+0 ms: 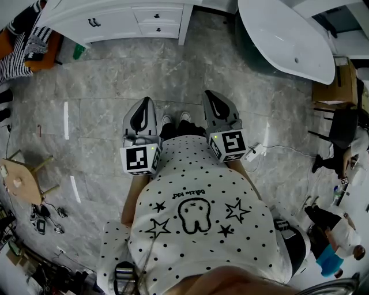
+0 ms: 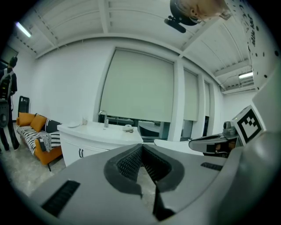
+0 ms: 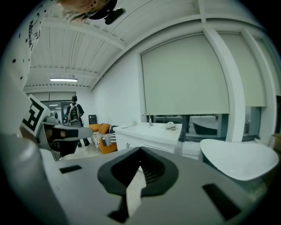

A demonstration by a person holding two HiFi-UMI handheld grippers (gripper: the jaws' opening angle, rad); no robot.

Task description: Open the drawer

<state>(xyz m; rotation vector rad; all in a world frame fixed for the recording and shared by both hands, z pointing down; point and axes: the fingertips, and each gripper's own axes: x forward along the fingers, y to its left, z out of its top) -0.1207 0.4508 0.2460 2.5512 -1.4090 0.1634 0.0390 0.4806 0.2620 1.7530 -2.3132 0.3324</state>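
Stance ahead of the reach. The drawer (image 1: 157, 15), one of two stacked fronts in the white vanity (image 1: 115, 26), lies at the top centre of the head view, well apart from both grippers. The left gripper (image 1: 145, 105) and right gripper (image 1: 211, 98) are held side by side at mid-frame, jaws clenched on nothing and aimed toward the vanity. This is judged a carrying posture, since no handle is yet within reach.

The left gripper (image 2: 141, 150) fills the lower frame, its jaws together with nothing between them. A white cabinet (image 2: 90, 139) stands middle left, and an orange sofa (image 2: 36, 144) sits at the far left.
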